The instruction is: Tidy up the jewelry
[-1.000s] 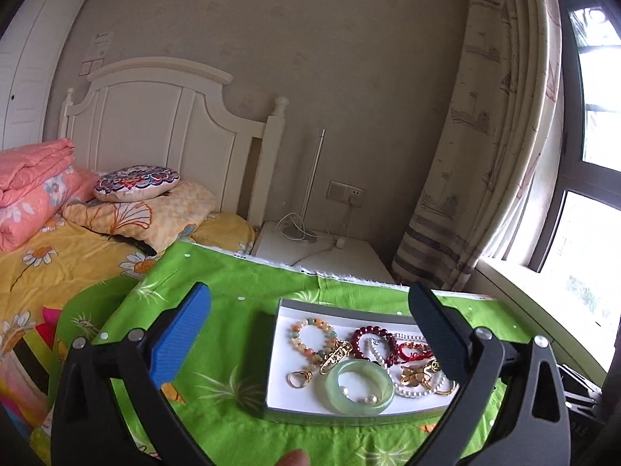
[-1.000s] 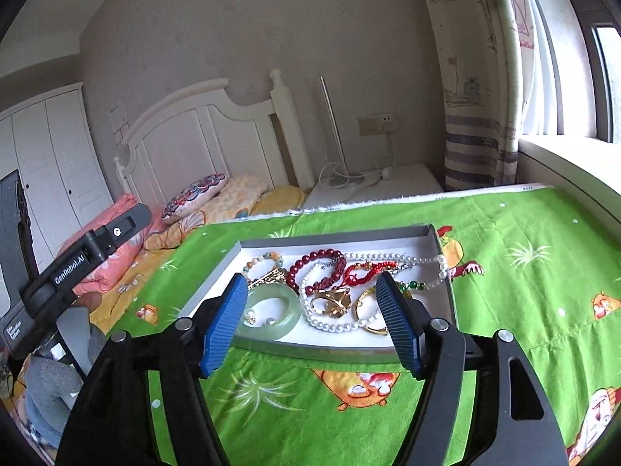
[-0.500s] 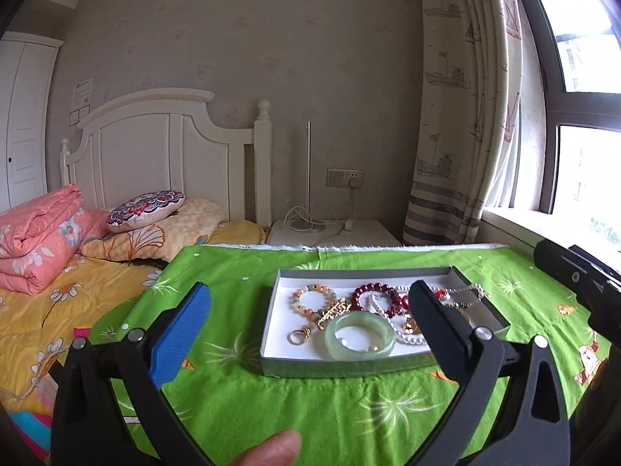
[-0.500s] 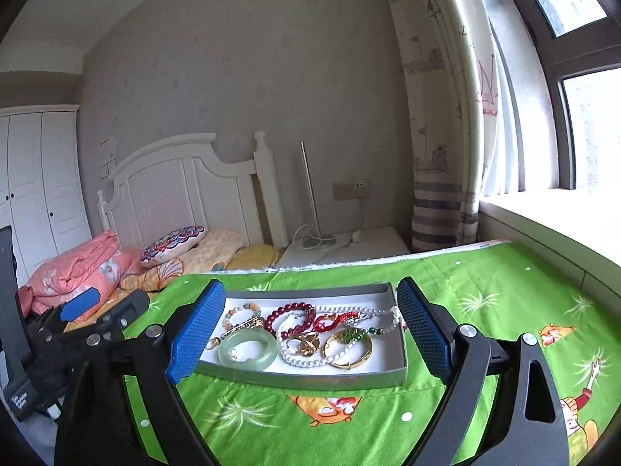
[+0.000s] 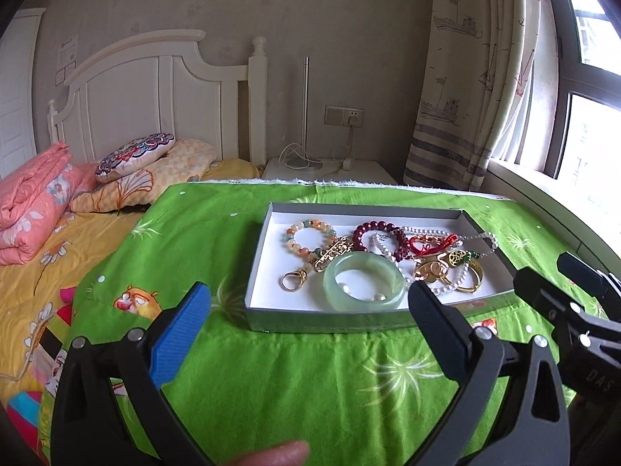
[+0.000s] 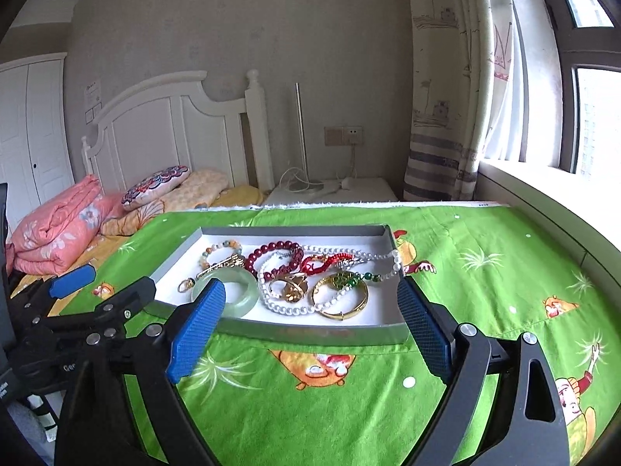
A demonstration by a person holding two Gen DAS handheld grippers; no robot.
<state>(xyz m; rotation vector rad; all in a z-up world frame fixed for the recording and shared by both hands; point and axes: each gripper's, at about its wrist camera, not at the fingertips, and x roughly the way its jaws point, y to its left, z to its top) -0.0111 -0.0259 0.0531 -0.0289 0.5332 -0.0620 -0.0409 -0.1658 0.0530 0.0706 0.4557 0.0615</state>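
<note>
Awaiting sorting: jewelry heaped in the grey tray [image 5: 259, 272] on the green-clothed tabletop [image 5: 295, 380], jade bangle [image 5: 363, 285] nearest; left hand-held gripper [image 5: 308, 322] and right hand-held gripper [image 6: 310, 328] both wide open, empty, nothing yet removed

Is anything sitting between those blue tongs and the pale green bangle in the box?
Only the box's near wall. The green bangle lies just behind it, in front of the other jewelry. Both the right tongs and left tongs hang open short of the box, holding nothing.
</note>
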